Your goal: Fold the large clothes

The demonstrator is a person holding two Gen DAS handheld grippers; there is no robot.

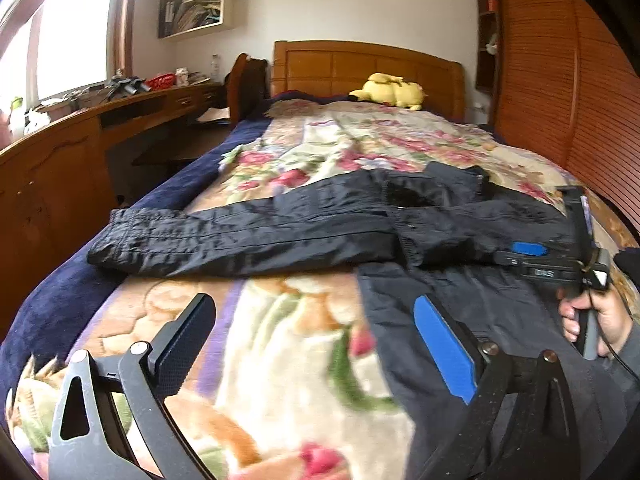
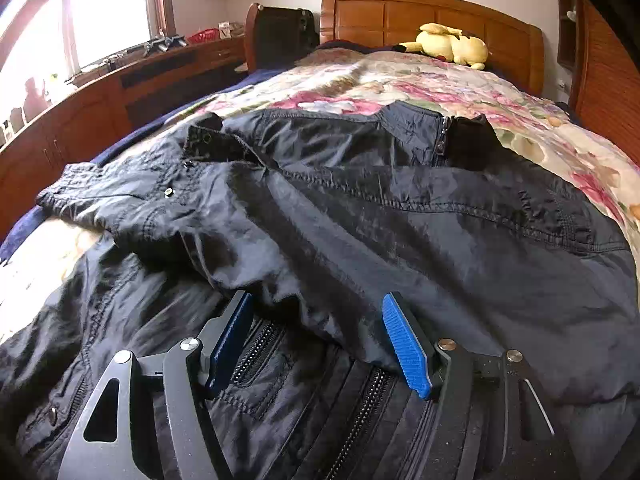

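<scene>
A large black jacket [image 1: 280, 232] lies across the floral bed, one sleeve [image 1: 168, 236] stretched out to the left. In the right wrist view the jacket [image 2: 400, 220] fills the middle, its upper part folded over the zipped front [image 2: 360, 420]. My right gripper [image 2: 318, 340] hangs low over that fold edge with its jaws apart; a bulge of cloth sits between the blue pads [image 2: 406, 346], which do not press it. In the left wrist view the right gripper [image 1: 516, 254] and the hand [image 1: 596, 320] holding it show at the right. My left gripper [image 1: 316, 344] stands open over the quilt beside the jacket's left hem.
The bed carries a floral quilt [image 1: 320, 380] over a navy blanket [image 1: 60, 312]. A yellow plush toy [image 1: 390, 91] lies by the wooden headboard [image 1: 360, 64]. A long wooden desk [image 1: 80, 140] and a chair [image 1: 246, 80] stand left; a slatted wardrobe [image 1: 560, 80] stands right.
</scene>
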